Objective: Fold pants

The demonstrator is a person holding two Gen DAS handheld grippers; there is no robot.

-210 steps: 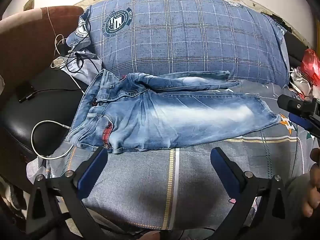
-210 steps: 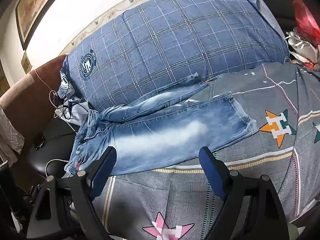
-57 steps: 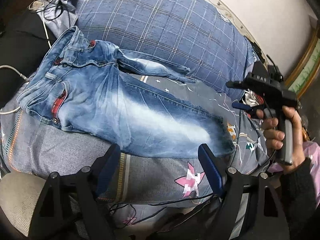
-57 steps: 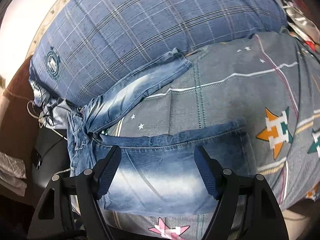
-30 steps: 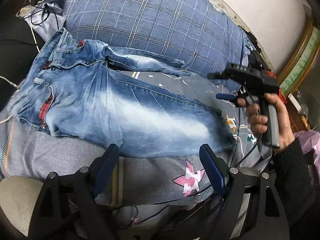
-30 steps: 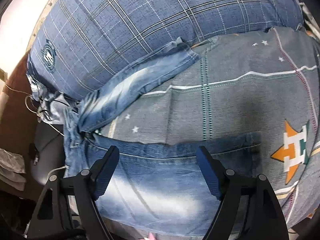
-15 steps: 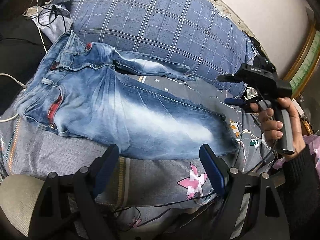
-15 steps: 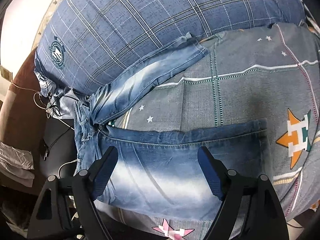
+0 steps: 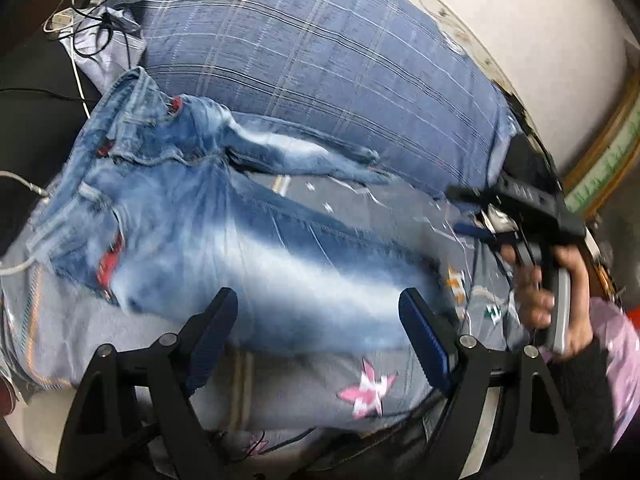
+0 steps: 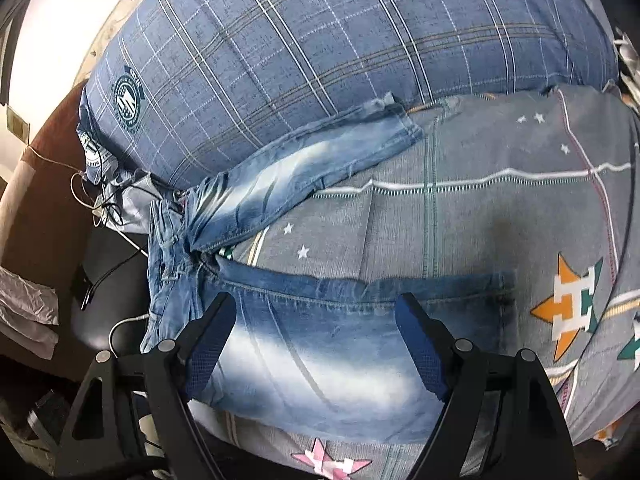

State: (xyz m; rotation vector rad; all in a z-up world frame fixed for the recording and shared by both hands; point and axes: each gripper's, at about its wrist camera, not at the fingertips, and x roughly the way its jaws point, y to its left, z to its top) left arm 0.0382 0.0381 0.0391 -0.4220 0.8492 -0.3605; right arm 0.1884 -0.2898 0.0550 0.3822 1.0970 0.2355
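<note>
both the left gripper (image 9: 318,334) and right gripper (image 10: 316,338) hover spread wide, empty, above faded jeans (image 10: 320,344) lying unfolded, legs splayed apart.

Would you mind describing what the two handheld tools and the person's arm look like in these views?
Both tools have black angular frames with silver pivot bolts and two dark blue ribbed finger pads: left tool, right tool. Seen from the left wrist, the right tool has a black body with pale lettering and a grey handle. The right hand is bare, with a black sleeve.
</note>
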